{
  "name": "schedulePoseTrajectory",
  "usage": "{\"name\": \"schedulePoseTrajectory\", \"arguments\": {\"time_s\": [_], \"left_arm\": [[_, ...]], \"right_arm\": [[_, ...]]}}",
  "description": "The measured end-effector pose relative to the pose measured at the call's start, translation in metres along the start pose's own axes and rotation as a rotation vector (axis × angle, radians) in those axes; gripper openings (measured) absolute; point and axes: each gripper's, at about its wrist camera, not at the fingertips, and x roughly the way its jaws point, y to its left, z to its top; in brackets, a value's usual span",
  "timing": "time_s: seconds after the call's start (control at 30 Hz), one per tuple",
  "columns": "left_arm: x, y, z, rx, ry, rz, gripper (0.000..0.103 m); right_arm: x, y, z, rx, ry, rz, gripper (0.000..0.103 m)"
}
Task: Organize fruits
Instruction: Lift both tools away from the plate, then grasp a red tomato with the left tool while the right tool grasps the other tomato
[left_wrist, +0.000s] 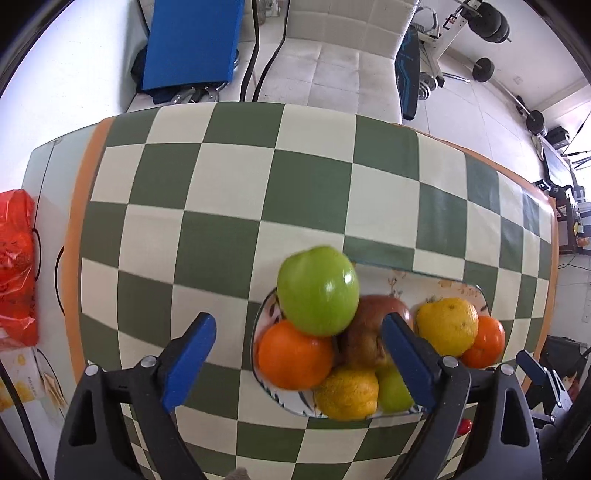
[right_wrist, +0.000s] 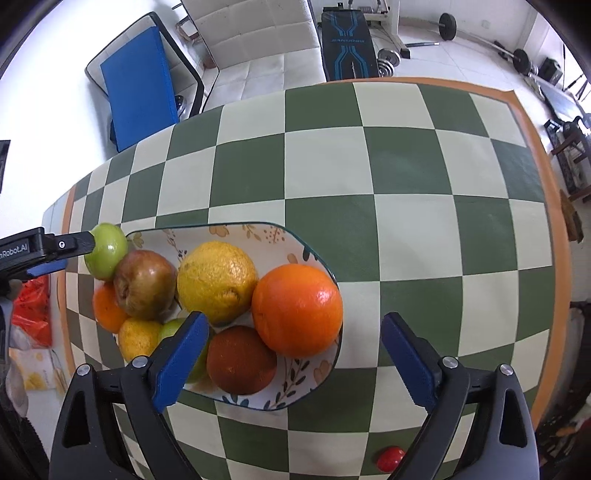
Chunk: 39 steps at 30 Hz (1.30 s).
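Right wrist: my right claw (right_wrist: 295, 350) gapes wide over the plate (right_wrist: 317, 373) rim; bare checkered surface (right_wrist: 443, 221) beyond. Left claw (left_wrist: 299, 354) equally wide.

I see the checkered tabletop (right_wrist: 424, 177) bare and passable beyond and to the right of the plate (right_wrist: 317, 373), while piled fruit crowds the plate itself, the green apple (left_wrist: 317, 291) topping its left end, and a small red ball (right_wrist: 389, 458) lies near the front edge.
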Motion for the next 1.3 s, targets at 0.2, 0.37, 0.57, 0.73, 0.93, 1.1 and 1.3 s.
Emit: {"name": "schedulePoseTrajectory", "arguments": {"time_s": [0.2,0.37,0.57,0.73,0.93,1.1,1.3], "left_arm": [[-0.021,-0.005,-0.055,0.034,-0.125,0.075,0.093],[-0.034,-0.008,-0.094,0.035,-0.181,0.078,0.093],[-0.064,-0.012,-0.127,0.046,-0.275,0.088,0.093],[-0.092,-0.016,-0.155,0.074,-0.34,0.069,0.093],[-0.122,-0.018,-0.186,0.096,-0.392,0.04,0.093],[-0.144,-0.018,-0.209,0.111,-0.43,0.031,0.093],[-0.17,-0.017,-0.235,0.131,-0.471,0.021,0.093]], "right_arm": [[-0.021,0.012,-0.028,-0.056,-0.045,-0.069,0.098],[-0.036,0.018,-0.051,-0.075,-0.062,-0.082,0.098],[-0.063,0.02,-0.074,-0.076,-0.12,-0.087,0.1],[-0.091,0.02,-0.094,-0.067,-0.167,-0.088,0.1],[-0.128,0.026,-0.122,-0.084,-0.227,-0.077,0.1],[-0.169,0.033,-0.146,-0.092,-0.298,-0.069,0.1],[-0.208,0.038,-0.174,-0.085,-0.358,-0.06,0.1]]}}
